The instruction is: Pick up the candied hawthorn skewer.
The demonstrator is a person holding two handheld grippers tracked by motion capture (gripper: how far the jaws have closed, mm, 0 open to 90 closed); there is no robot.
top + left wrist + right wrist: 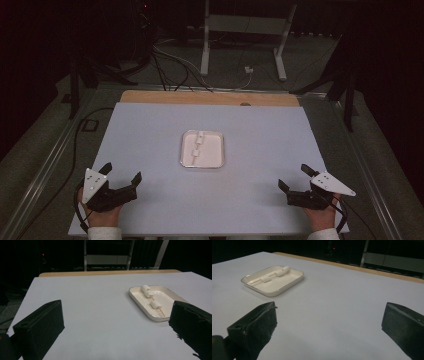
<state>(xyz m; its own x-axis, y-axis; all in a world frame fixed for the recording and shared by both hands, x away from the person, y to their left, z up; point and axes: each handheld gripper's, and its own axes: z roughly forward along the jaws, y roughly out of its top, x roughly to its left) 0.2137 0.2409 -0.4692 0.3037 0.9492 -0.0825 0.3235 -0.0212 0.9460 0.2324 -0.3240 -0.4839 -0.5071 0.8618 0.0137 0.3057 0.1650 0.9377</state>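
Note:
A white rectangular tray [215, 150] [140, 302] [287, 287] lies at the middle of the pale sheet. On it rests a wooden skewer with three marshmallows [197, 145] [151, 298] [274, 275]. My left gripper [121, 172] [117, 322] rests near the front left corner, open and empty, with the tray ahead to its right. My right gripper [296, 177] [329, 322] rests near the front right corner, open too, nothing between its jaws, and the tray lies ahead to its left.
The pale sheet [150, 140] covers a wooden table whose far edge [210, 97] shows. Beyond it stand a white metal frame [242, 30], cables [175, 70] on the floor and dark stands at both sides. Bare sheet surrounds the tray.

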